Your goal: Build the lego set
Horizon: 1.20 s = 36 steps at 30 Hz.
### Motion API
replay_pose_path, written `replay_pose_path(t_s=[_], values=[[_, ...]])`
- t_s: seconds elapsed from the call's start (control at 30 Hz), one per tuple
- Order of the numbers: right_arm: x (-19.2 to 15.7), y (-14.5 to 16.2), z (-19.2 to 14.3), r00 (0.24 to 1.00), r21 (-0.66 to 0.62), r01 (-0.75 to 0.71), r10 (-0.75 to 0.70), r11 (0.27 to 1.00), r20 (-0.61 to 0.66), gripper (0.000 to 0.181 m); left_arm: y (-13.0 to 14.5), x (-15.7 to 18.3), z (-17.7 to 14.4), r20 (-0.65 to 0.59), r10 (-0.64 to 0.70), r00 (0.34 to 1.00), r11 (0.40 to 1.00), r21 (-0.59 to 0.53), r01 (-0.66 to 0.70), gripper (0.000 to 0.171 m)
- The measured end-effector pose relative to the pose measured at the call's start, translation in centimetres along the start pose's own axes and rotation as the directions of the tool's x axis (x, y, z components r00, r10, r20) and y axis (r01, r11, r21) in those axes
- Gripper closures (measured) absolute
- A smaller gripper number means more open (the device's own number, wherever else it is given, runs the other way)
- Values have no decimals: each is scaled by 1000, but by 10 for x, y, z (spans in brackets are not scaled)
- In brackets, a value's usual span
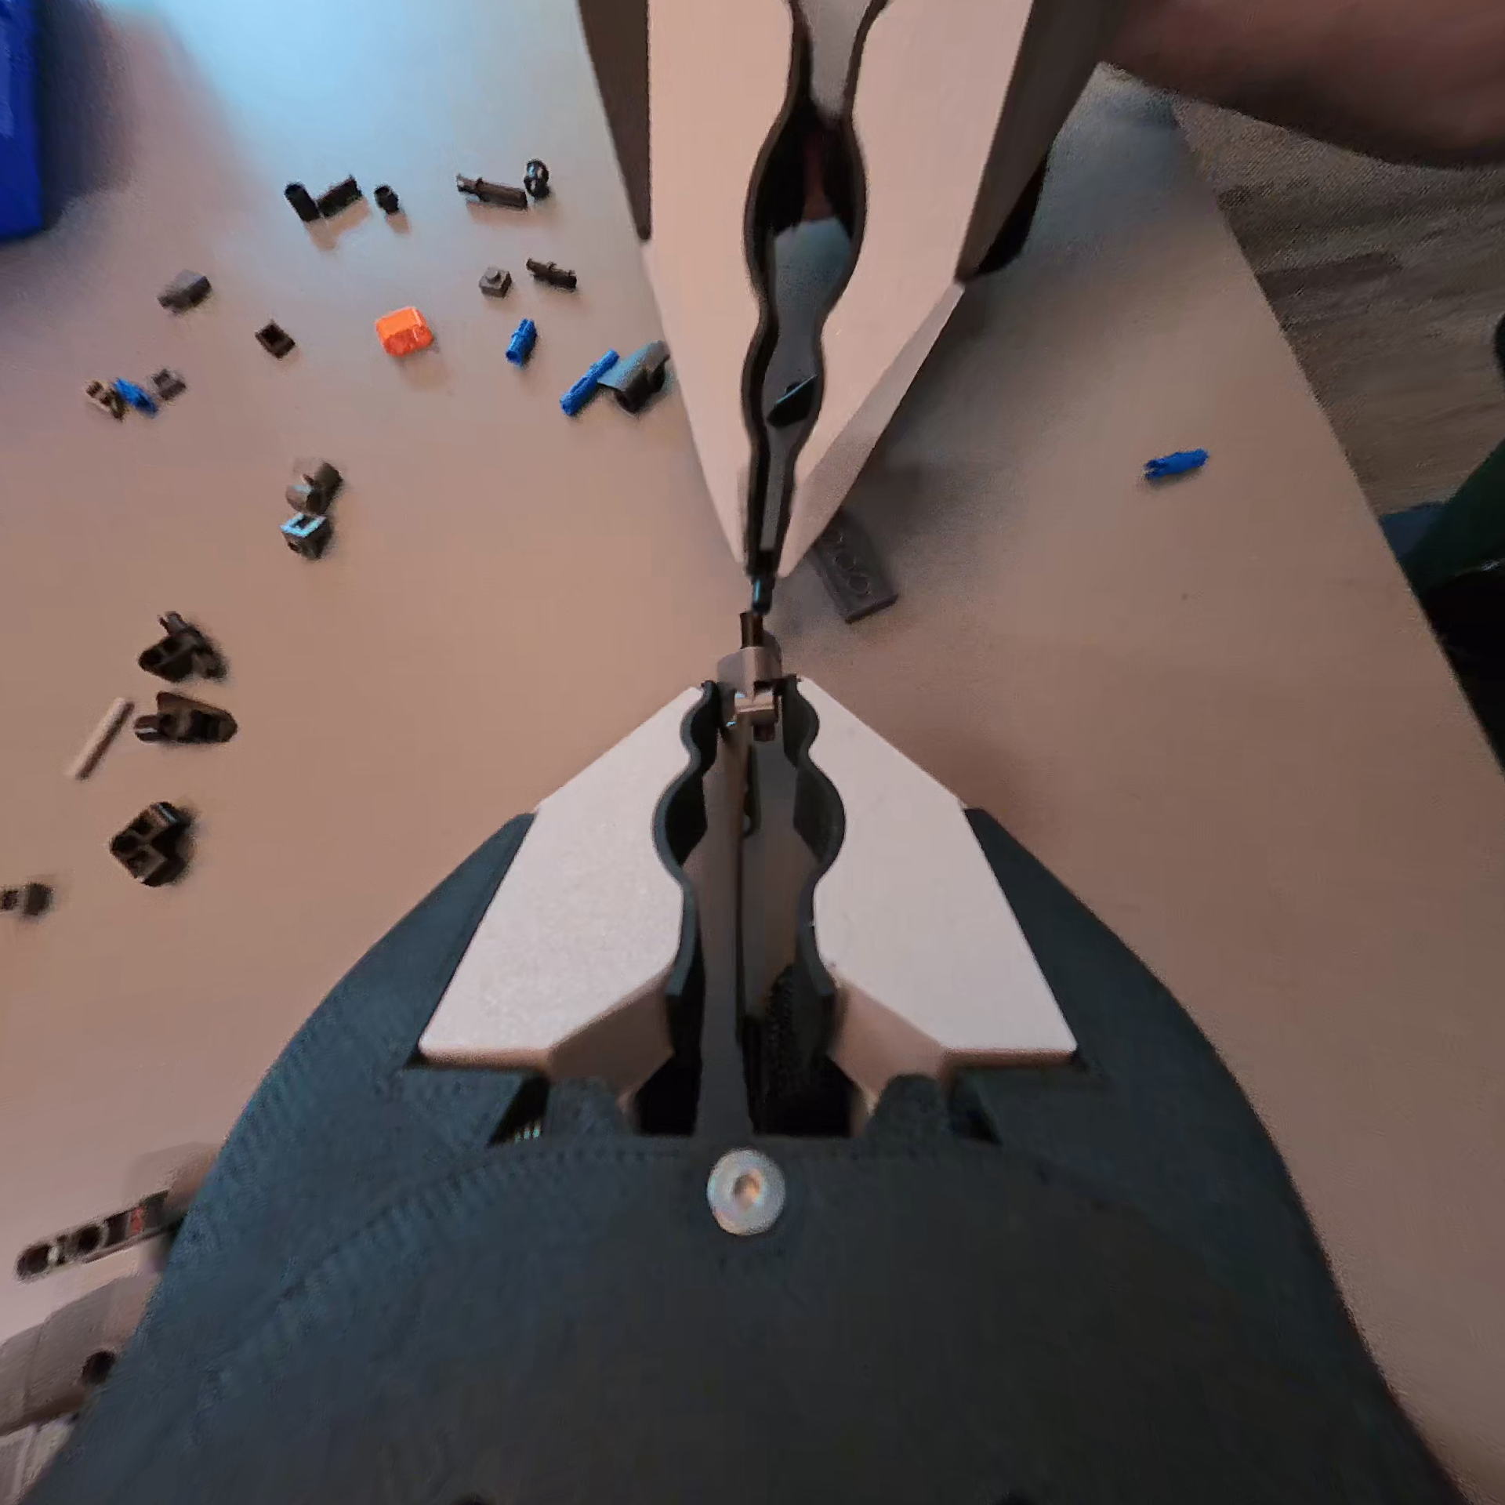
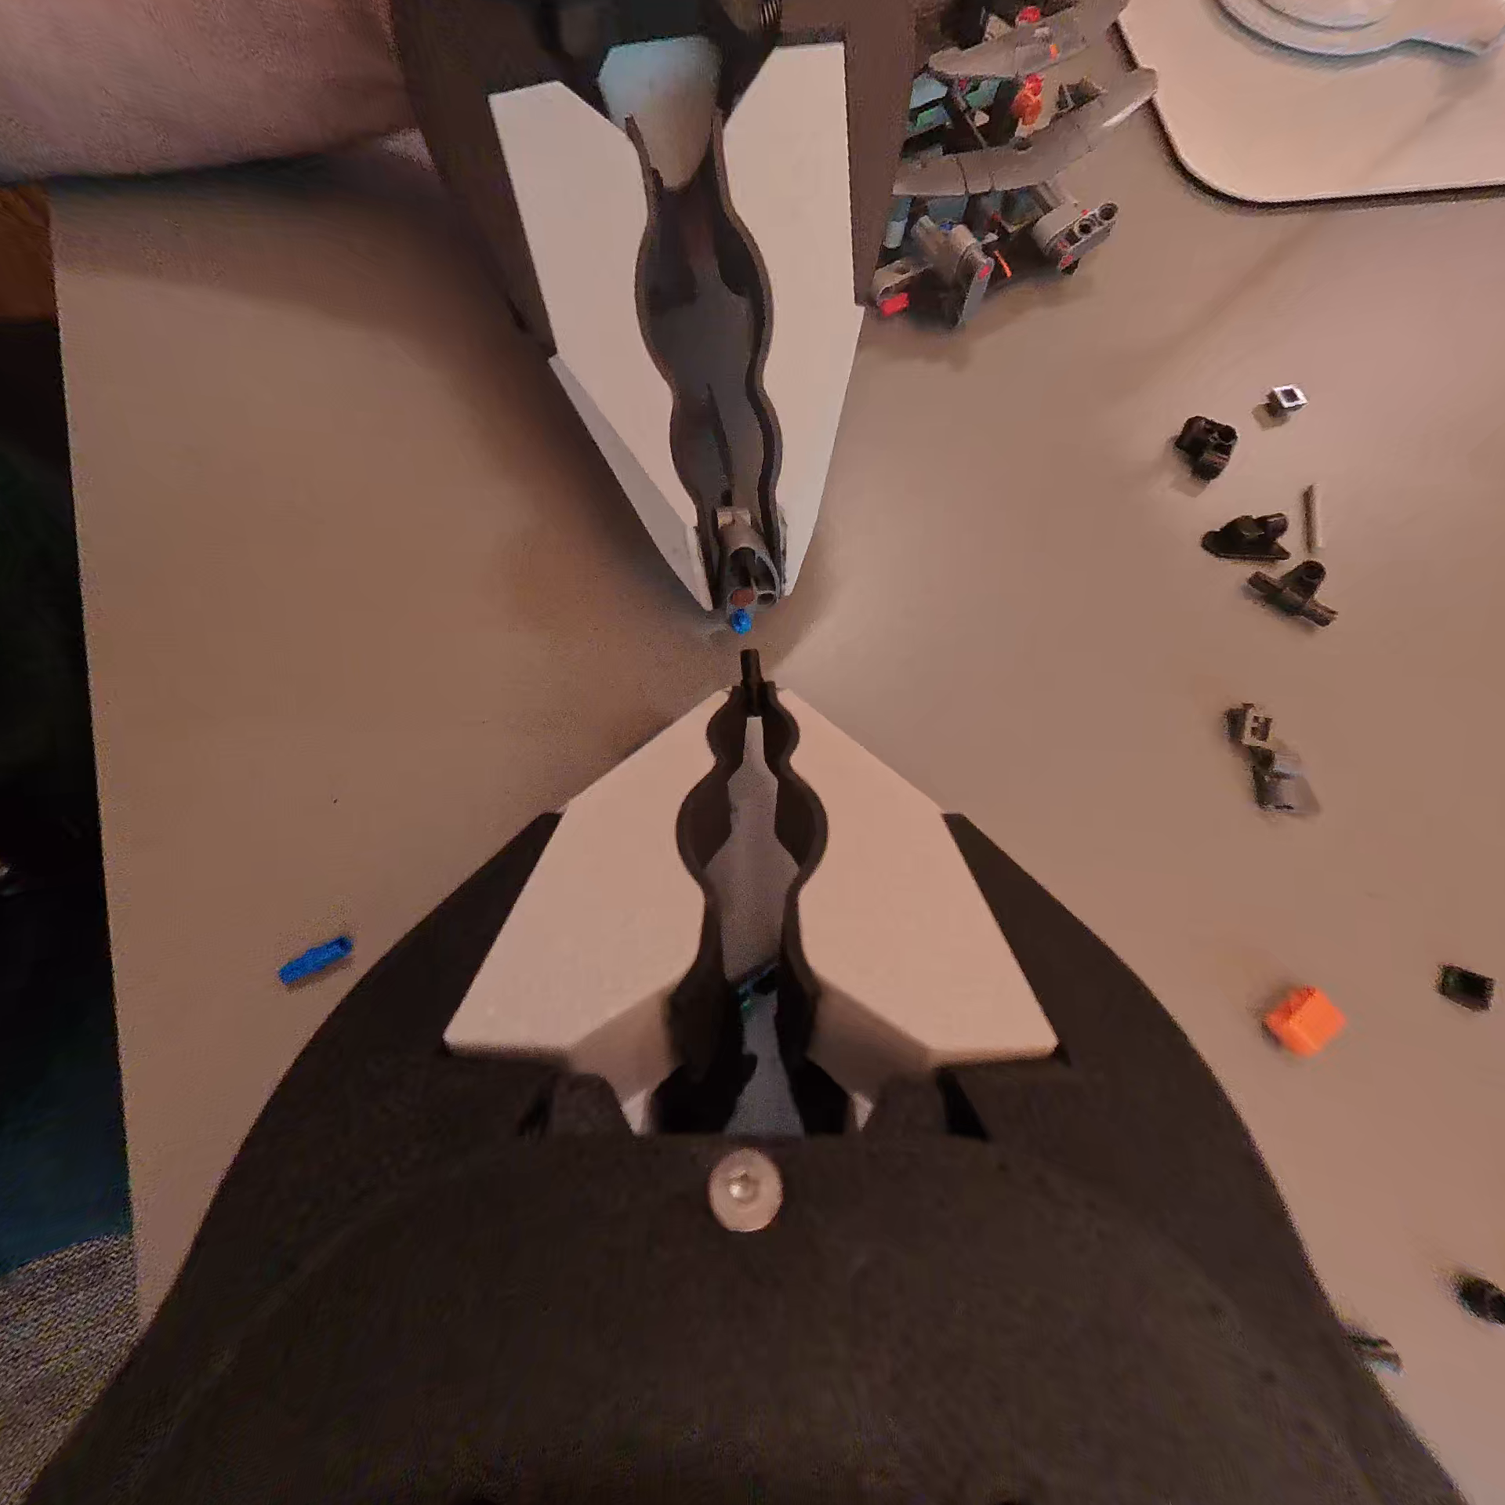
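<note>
The left tongs are clamping a grey connector at their tips. The right tongs are pinching a black pin, tip to tip with the left. A small gap is separating pin and connector. Step in hand, apparently: pin insertion. The next move is calling for exact axial alignment with the connector's hole, then a straight push.

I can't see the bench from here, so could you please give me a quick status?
Left claw shut on grey connector. Right claw shut on black pin. Tips facing, small gap, nothing between.
</note>
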State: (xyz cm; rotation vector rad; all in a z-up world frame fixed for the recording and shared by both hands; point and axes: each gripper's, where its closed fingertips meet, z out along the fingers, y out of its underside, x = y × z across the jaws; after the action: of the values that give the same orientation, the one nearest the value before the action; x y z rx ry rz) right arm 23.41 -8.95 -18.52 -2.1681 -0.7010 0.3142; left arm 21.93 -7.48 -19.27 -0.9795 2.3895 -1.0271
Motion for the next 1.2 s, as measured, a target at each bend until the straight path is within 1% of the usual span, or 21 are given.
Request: replay_pose_path(t_s=[0.07,0.17,0.27,0.33,0.47,0.77,0.93,1.2], values=[[1,1,6,1000,3,-3,3,1000,-22,180,-1,-1,0,47,60,997,998,-13,-59,158],[0,-3,6,1000,42,-12,13,999,-25,180,-2,-3,-1,115,150,982,989,-31,-147,158],[2,-5,5,999,66,-20,22,998,-33,180,-4,-2,0,153,213,965,977,-39,-209,158],[3,-6,4,999,83,-23,26,996,-38,180,-2,-5,2,185,248,951,968,-77,-237,158],[4,-5,6,999,80,-24,27,996,-33,180,-2,-5,6,209,298,931,954,-106,-281,158],[5,-1,11,999,38,-25,26,999,-28,180,-2,-4,10,238,344,908,938,-142,-318,158],[5,2,14,999,11,-26,26,1000,-34,180,3,-5,13,247,380,891,920,-197,-338,158],[7,4,14,997,-34,-21,18,999,-69,180,2,-6,14,266,403,876,908,-234,-347,158]])
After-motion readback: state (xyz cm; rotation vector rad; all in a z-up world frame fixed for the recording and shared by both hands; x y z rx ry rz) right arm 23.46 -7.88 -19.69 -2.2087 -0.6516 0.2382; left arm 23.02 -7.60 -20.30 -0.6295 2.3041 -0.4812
